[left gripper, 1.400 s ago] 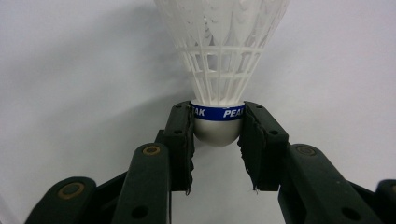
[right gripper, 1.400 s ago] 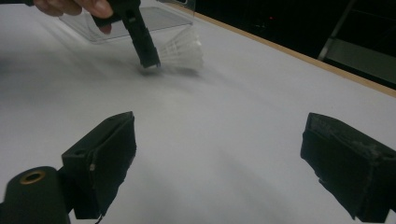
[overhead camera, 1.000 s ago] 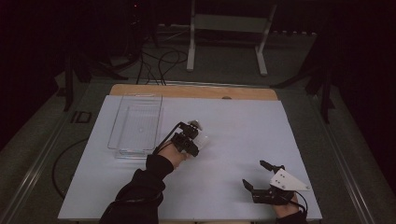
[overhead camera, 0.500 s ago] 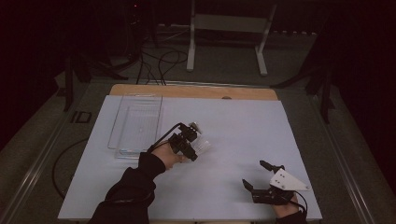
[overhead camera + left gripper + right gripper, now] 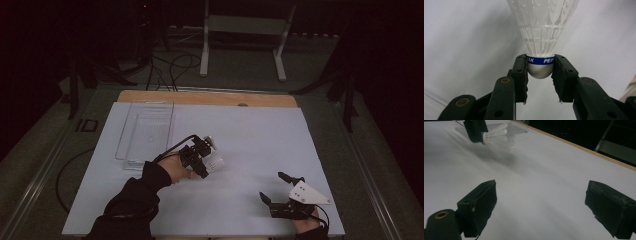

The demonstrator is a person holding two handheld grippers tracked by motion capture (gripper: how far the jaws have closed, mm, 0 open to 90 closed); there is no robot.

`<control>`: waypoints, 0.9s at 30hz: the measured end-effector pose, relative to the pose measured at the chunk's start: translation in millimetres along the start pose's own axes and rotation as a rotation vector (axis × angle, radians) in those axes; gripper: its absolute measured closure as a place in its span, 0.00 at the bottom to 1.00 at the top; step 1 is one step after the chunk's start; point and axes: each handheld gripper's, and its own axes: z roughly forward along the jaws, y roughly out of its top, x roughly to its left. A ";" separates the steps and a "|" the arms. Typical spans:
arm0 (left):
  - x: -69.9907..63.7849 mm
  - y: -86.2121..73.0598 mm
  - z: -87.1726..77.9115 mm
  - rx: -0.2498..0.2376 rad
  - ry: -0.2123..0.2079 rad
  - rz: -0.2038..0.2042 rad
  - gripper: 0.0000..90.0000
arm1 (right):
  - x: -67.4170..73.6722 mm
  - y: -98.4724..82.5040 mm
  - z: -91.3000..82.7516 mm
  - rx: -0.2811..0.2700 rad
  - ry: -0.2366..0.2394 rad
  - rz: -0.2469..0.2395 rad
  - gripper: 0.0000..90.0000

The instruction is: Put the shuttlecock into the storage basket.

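Shuttlecock pinched by its cork, just right of the clear tray

The clear tray (image 5: 145,131) lies at the left of the white sheet (image 5: 260,135). Just right of the tray's near end, the left gripper (image 5: 541,75) clamps the shuttlecock (image 5: 541,32) by its rounded cork, probably to spare the skirt. It is white, with a netted plastic skirt and a blue band with white lettering. Well right of the tray, the right gripper (image 5: 280,189) rests spread wide and empty, likely kept clear.
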 end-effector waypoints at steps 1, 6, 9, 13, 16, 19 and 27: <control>-0.4 -0.7 -0.9 0.001 -0.003 0.005 0.73 | -0.1 -0.1 0.1 0.001 0.000 0.001 0.11; -2.4 -2.6 -4.6 0.013 -0.016 0.037 0.73 | 0.2 -0.1 0.2 0.003 -0.001 -0.002 0.11; -2.3 -3.6 -9.4 0.011 -0.016 0.045 0.73 | 0.1 -0.1 0.1 0.003 0.001 -0.002 0.11; -0.4 -6.5 -14.9 0.009 -0.026 0.062 0.73 | 0.0 0.0 -0.1 0.002 0.000 -0.001 0.11; 0.1 -8.4 -16.3 0.012 -0.035 0.077 0.73 | 0.2 0.2 -0.1 0.003 -0.001 -0.003 0.11; 1.1 -9.6 -18.3 0.005 -0.059 0.082 0.73 | 0.4 0.3 0.0 0.004 -0.001 -0.005 0.11; 1.9 -8.8 -31.1 -0.011 -0.063 0.082 0.73 | 0.3 0.6 -0.7 0.001 -0.004 -0.005 0.11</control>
